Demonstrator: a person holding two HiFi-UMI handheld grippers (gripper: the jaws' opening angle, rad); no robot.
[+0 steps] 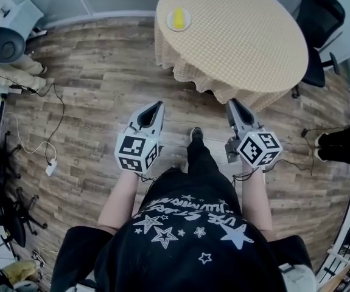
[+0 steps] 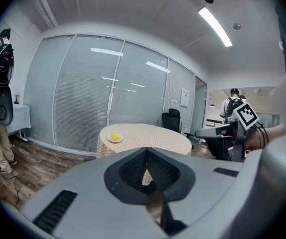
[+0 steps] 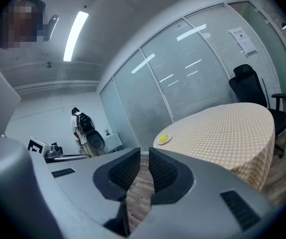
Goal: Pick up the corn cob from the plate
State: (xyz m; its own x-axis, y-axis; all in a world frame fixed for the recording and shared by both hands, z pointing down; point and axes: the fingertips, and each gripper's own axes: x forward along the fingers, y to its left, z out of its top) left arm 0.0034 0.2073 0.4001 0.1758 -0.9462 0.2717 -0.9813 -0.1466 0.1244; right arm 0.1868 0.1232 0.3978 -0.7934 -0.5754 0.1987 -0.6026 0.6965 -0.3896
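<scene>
You hold the left tongs and the right tongs out in front of you, above the wood floor. The left tongs are pressed together and there is nothing in them. The right tongs are together too, with only a thin slit between the pads, and they are empty as well. Both point ahead at the bench.

The bench is round, and a yellow checked cloth hangs down its sides. Its near edge is just past the tips of your tongs. The small white plate sits on the far left part of the bench, close to the edge, well apart from both tongs. The yellow corn cob lies on that plate. It is the only thing on the plate, and the plate is the only thing on the bench. A black chair stands behind the bench on the right.

So I think the job has not really started yet. The corn is on its plate and nothing touches it. You have to get closer to the far left side of the bench, open one pair of tongs, close them on the corn and lift it off. The left tongs look like the better pick, since the plate is on that side.
</scene>
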